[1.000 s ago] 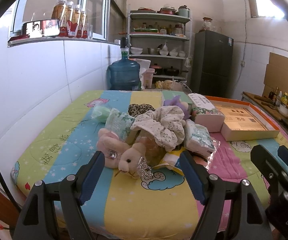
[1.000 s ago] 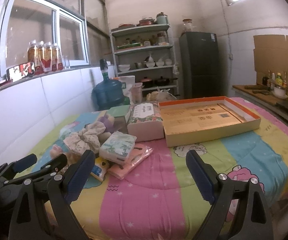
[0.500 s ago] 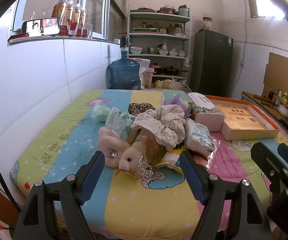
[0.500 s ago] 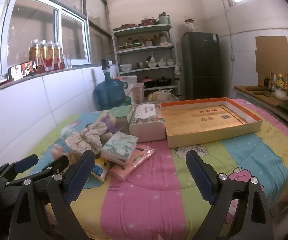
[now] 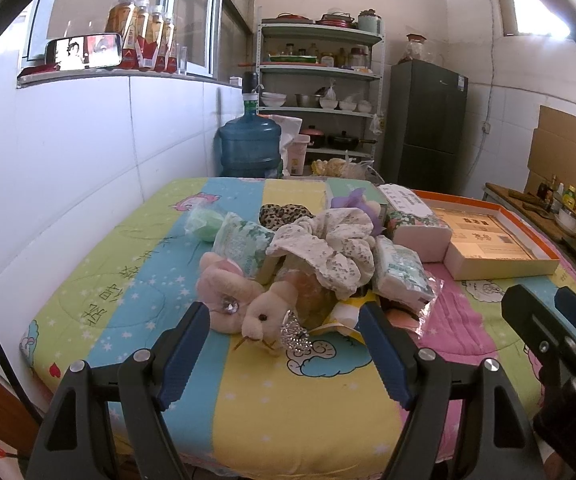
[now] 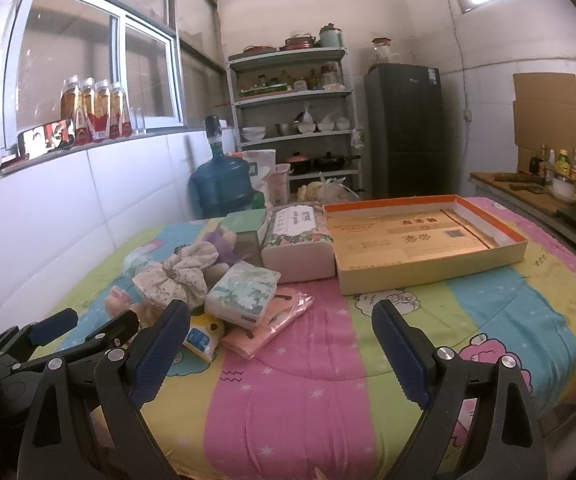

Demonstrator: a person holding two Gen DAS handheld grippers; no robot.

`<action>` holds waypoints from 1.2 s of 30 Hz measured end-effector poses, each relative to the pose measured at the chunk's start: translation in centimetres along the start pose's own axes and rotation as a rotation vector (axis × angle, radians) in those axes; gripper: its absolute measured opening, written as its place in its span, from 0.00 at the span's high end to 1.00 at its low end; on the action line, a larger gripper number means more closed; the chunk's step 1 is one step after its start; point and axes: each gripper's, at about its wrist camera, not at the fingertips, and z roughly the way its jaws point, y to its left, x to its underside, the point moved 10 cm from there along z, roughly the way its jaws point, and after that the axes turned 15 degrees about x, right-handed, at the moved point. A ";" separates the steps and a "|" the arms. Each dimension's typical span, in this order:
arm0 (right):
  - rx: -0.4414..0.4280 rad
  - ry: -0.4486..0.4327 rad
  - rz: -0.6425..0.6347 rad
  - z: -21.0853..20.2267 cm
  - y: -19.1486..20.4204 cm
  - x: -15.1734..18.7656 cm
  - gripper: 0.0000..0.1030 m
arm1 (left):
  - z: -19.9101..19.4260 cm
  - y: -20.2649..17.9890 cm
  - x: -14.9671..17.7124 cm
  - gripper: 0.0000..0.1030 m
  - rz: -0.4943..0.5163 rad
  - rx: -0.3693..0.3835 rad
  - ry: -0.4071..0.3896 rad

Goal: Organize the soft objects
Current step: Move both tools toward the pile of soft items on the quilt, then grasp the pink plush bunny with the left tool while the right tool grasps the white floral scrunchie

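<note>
A heap of soft things lies on the colourful quilt (image 5: pixel 295 392): a pink plush rabbit (image 5: pixel 248 304), a floral scrunchie (image 5: pixel 327 248), tissue packs (image 5: pixel 399 272), a leopard-print piece (image 5: pixel 284 213) and a green sponge (image 5: pixel 204 224). My left gripper (image 5: pixel 284 340) hangs open just in front of the rabbit, holding nothing. My right gripper (image 6: pixel 280 340) is open over the pink stripe, to the right of the heap. A tissue pack (image 6: pixel 244 292) and a pink wrapped packet (image 6: pixel 268 320) lie near its left finger. An open orange-rimmed box (image 6: pixel 427 240) sits behind.
A large tissue box (image 6: pixel 297 248) stands beside the orange-rimmed box. A white tiled wall runs along the left of the quilt. Behind are a blue water jug (image 5: pixel 250 148), a shelf of kitchenware (image 5: pixel 319 92) and a dark fridge (image 5: pixel 423 124). A counter with bottles (image 6: pixel 547 180) lies right.
Both views shift slightly; the right gripper has risen or tilted a little. Nothing on the quilt has moved and both grippers stay open.
</note>
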 end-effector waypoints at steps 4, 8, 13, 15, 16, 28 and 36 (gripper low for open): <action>-0.004 0.005 0.000 0.0 0.2 0.0 0.10 | 0.2 0.0 0.0 0.25 -0.002 -0.001 0.007; -0.012 0.015 0.001 0.4 0.5 -0.3 0.10 | 0.3 0.3 -0.3 0.25 -0.001 -0.002 0.008; -0.029 0.029 -0.005 0.9 0.9 -0.7 0.10 | 0.6 0.9 -0.8 0.25 -0.006 -0.006 0.008; -0.040 0.031 -0.011 1.2 1.3 -0.9 0.10 | 0.8 1.2 -1.2 0.25 -0.008 -0.007 0.011; -0.048 0.032 -0.013 1.4 1.5 -1.0 0.10 | 0.9 1.5 -1.3 0.25 -0.008 -0.008 0.012; -0.113 0.074 -0.061 4.1 4.4 -1.2 0.10 | 2.2 5.1 -2.4 0.25 -0.043 0.004 0.008; -0.220 0.118 -0.113 5.9 7.7 -1.0 0.10 | 2.8 7.9 -0.9 0.25 -0.116 0.011 0.037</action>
